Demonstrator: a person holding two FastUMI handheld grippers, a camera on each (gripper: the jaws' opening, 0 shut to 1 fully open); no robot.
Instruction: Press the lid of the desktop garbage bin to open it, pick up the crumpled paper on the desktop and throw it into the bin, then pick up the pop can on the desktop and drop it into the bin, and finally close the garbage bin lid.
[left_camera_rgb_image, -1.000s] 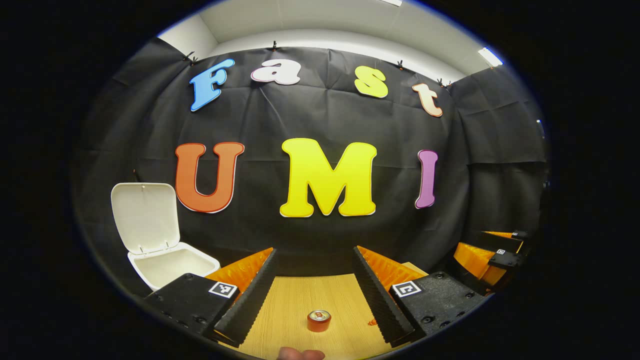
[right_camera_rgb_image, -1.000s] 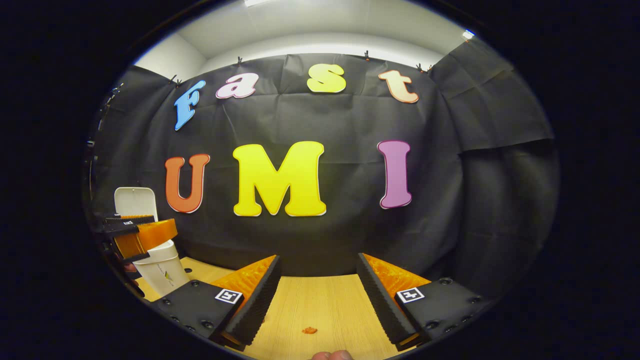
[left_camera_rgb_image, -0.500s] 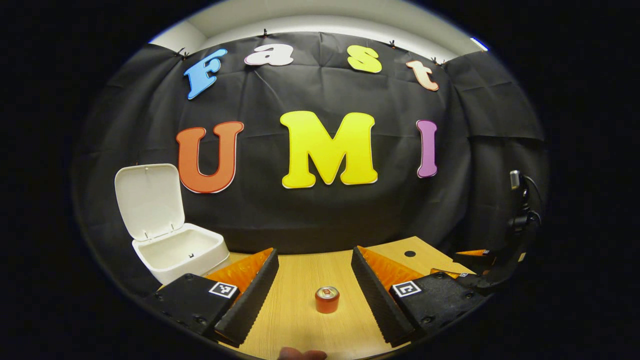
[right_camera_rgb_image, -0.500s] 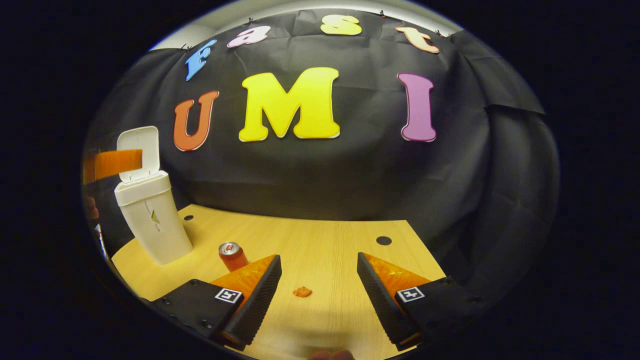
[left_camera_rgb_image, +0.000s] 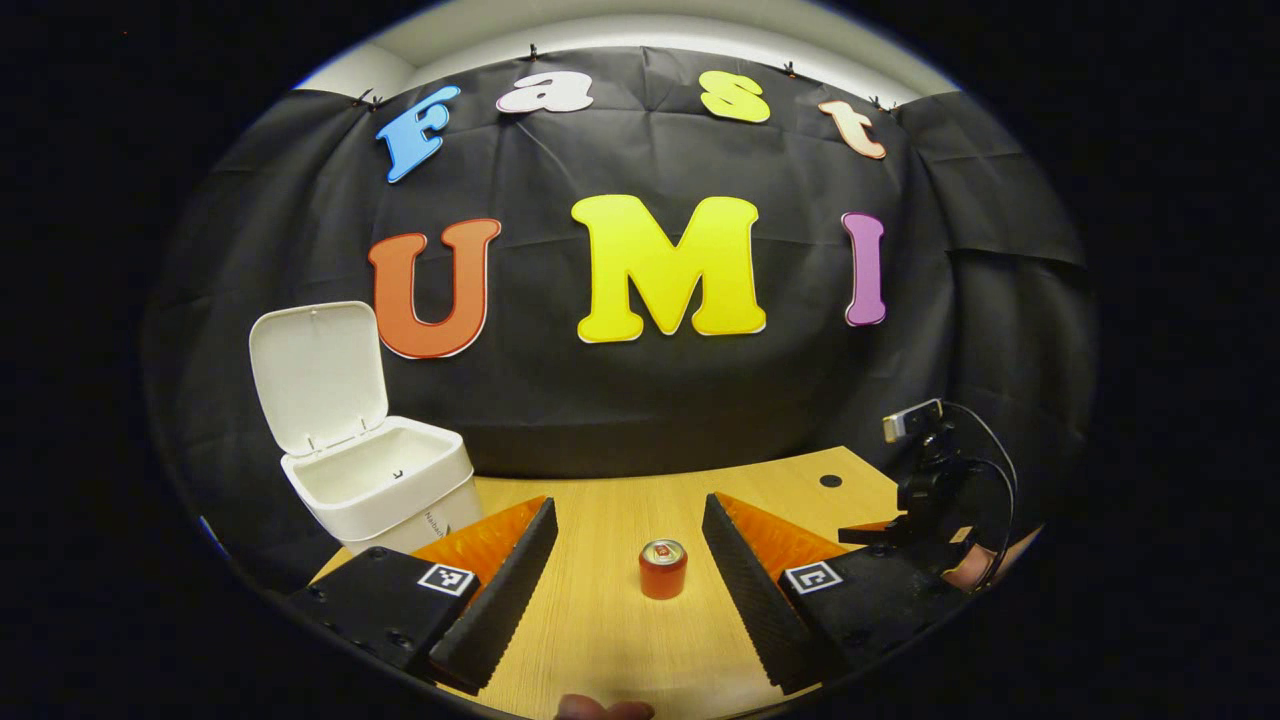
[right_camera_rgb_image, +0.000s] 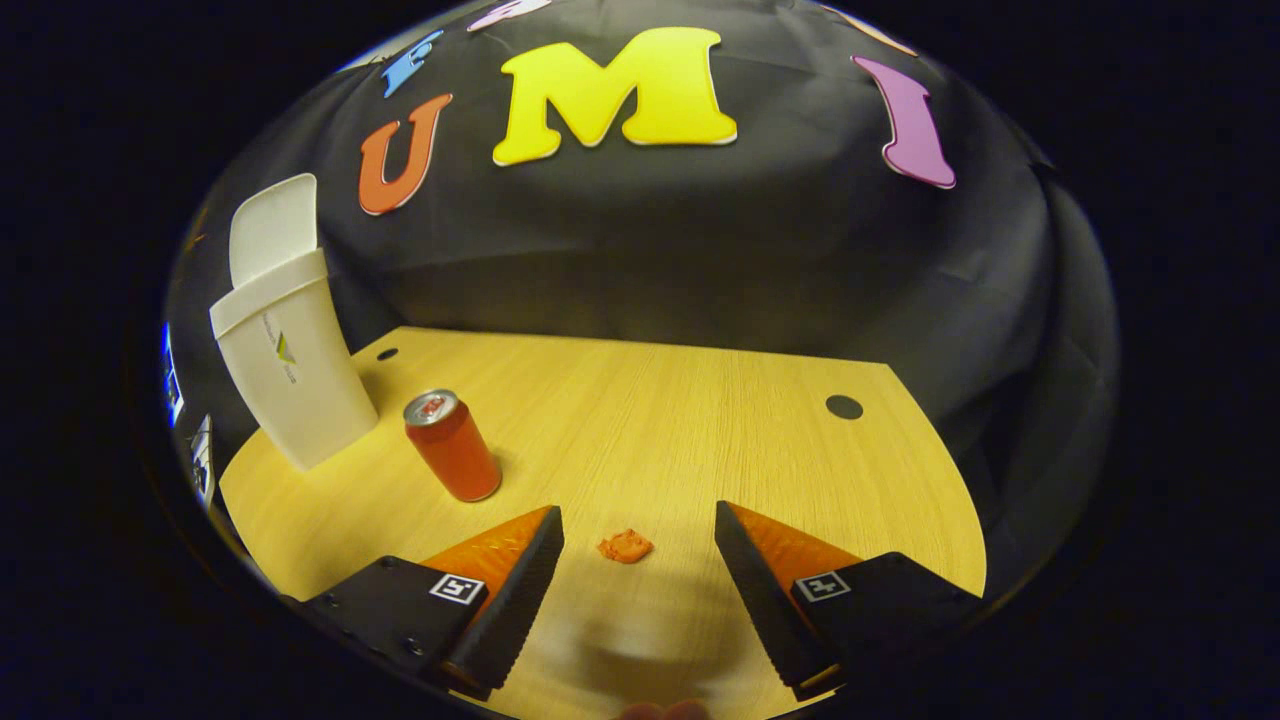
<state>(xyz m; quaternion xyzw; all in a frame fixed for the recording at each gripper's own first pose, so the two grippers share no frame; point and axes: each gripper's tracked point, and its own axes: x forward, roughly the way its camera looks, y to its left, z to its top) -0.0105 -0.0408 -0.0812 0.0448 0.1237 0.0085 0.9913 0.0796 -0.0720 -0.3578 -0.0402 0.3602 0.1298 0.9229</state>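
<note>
Right gripper (right_camera_rgb_image: 638, 560), fingers standing wide, is facing the small orange crumpled paper (right_camera_rgb_image: 625, 546) at 12 o'clock: probably light, soft; pinch across its middle. Left gripper (left_camera_rgb_image: 625, 560), equally wide, is framing the upright red metal pop can (left_camera_rgb_image: 663, 568).

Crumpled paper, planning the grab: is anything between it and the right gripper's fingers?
No. In the right gripper view, bare desktop separates the crumpled paper from the open right gripper.

A light wood-grain worktop (right_camera_rgb_image: 650, 400) with a curved near edge carries everything, and two small dark round holes pierce it, one near its far right corner (right_camera_rgb_image: 844, 407) and one near its far left corner (right_camera_rgb_image: 387, 354). Black cloth (left_camera_rgb_image: 650, 400) hangs as the booth's wall behind the worktop's far edge, creased in places. Above the cloth, a strip of pale wall and ceiling (left_camera_rgb_image: 640, 25) runs across the top.
</note>
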